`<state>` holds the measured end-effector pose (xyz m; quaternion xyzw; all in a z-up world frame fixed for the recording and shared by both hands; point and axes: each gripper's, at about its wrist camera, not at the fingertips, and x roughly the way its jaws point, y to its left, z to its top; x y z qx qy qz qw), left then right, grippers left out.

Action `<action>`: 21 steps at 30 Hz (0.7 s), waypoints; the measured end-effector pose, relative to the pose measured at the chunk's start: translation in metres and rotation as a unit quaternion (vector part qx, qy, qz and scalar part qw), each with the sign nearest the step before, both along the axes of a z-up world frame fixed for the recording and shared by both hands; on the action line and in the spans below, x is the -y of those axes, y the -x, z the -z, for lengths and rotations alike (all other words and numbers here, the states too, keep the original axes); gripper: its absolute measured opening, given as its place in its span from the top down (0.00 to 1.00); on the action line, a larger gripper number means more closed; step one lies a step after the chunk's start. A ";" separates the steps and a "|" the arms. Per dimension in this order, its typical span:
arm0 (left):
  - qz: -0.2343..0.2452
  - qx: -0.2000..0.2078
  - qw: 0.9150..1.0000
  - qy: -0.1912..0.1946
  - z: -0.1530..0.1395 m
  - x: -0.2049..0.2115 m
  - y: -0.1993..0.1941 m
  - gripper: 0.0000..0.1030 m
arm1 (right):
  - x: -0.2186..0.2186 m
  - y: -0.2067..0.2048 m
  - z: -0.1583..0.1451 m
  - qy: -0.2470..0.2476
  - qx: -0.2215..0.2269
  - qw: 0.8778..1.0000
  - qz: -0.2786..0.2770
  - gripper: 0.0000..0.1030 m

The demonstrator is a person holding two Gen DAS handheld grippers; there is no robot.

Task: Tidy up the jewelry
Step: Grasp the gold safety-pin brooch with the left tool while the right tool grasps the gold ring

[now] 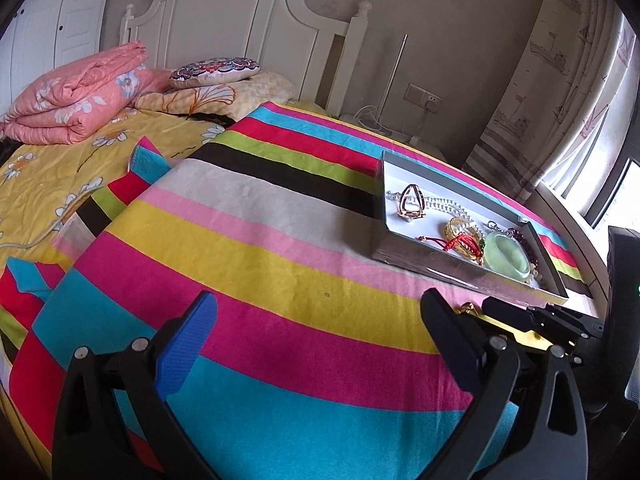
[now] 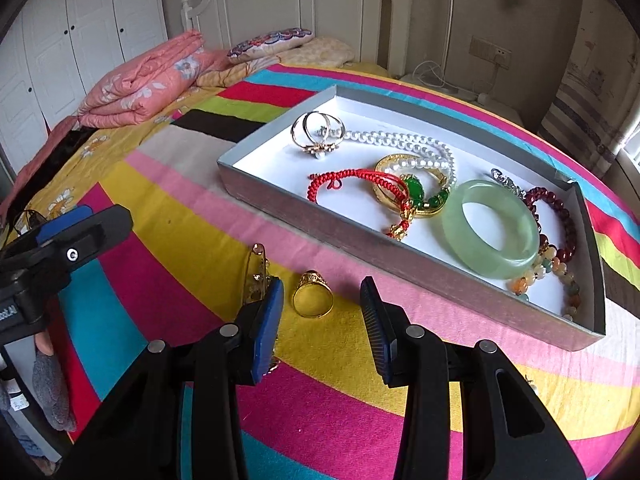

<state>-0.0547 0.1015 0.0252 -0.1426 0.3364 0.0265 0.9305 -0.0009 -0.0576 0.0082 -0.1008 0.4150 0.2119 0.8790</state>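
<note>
Two pieces left outside the box, most jewelry already in.

Right gripper (image 2: 322,320) stands part-open and empty, its jaws flanking a gold ring (image 2: 313,294) on the striped blanket (image 2: 208,248), just in front of the grey box (image 2: 360,246). A gold pin (image 2: 258,266) lies beside the ring. Inside the box: pearls, jade bangle (image 2: 491,227), red cord, beads. Left gripper (image 1: 320,328) gapes wide, empty.

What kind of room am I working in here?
Almost certainly a bedroom: a bed under a bright striped cover, a white wooden headboard, a folded pink floral quilt beside pillows, and white wardrobe doors along the wall.
</note>
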 end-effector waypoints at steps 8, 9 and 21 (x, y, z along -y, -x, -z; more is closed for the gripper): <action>0.002 -0.004 1.000 0.000 0.000 0.000 -0.001 0.02 | 0.001 0.015 -0.004 0.010 0.026 0.999 -0.018 0.80; 0.002 -0.005 1.000 0.000 0.001 0.001 -0.001 0.02 | 0.005 0.018 -0.006 0.002 0.031 0.999 -0.019 0.80; 0.039 -0.046 0.998 -0.026 0.002 0.018 -0.010 0.02 | 0.092 0.058 -0.033 -0.105 0.069 0.992 0.025 0.80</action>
